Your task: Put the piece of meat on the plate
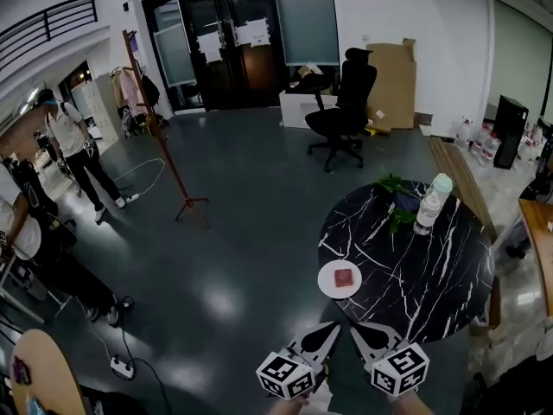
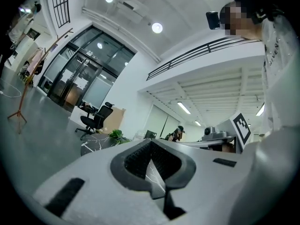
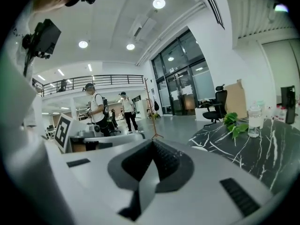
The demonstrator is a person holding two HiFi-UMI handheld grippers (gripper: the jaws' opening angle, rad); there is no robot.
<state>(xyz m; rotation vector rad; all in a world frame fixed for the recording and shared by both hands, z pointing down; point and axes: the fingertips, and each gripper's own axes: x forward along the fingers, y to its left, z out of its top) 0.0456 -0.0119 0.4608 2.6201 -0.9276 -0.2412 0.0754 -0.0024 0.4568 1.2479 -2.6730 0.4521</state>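
Nearest to me, the person holds both tools side by side at waist height. The left gripper (image 1: 333, 327) has its jaws closed tip to tip with nothing between them, and its own view shows the ribbed pads (image 2: 140, 157) meeting at a point. The right gripper (image 1: 355, 328) is the same: jaws pressed together, empty, pads (image 3: 164, 157) closed on themselves.

Just beyond the two tips, slightly ahead and between them, the piece of meat (image 1: 344, 277) lies flat in the middle of the white plate (image 1: 325, 282), so the task looks done. The plate sits at the near edge of the black marbled table (image 1: 423, 271).

I judge the meat to be a small, thin, reddish slab: light, probably soft and a little slick. The best hold would be across its short sides, low and level, with gentle pressure. The plate looks light and could slide if nudged.

Farther past the tips, a bottle (image 1: 432, 202) and a leafy sprig (image 1: 391, 183) sit at the table's far side, and beyond them an office chair (image 1: 346, 102).
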